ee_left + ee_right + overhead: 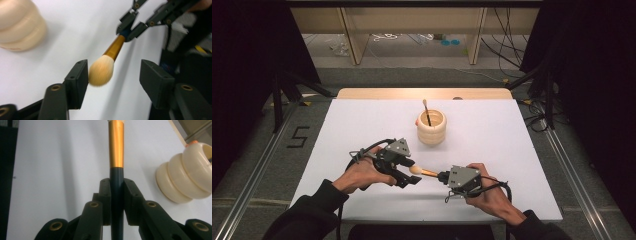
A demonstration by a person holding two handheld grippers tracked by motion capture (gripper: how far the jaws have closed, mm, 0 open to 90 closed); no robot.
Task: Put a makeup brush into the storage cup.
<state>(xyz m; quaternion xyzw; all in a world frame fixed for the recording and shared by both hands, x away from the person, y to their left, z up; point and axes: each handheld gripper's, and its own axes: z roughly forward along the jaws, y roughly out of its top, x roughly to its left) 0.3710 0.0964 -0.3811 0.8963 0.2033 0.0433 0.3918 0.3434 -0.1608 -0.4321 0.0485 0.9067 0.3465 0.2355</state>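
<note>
A makeup brush (422, 171) with a tan fluffy head (101, 70), a gold ferrule (116, 143) and a dark handle is held level above the white table. My right gripper (444, 176) is shut on its dark handle (116, 195). My left gripper (411, 176) is open, and the brush head lies between its jaws, close to the left jaw, in the left gripper view. A cream ribbed holder (431, 126) stands behind, with one thin dark brush (427, 111) upright in it.
The white table top (362, 130) has a wooden strip (422, 93) along its far edge. Black curtains hang at both sides. Metal rails run along the floor, and cables lie on the floor beyond the table.
</note>
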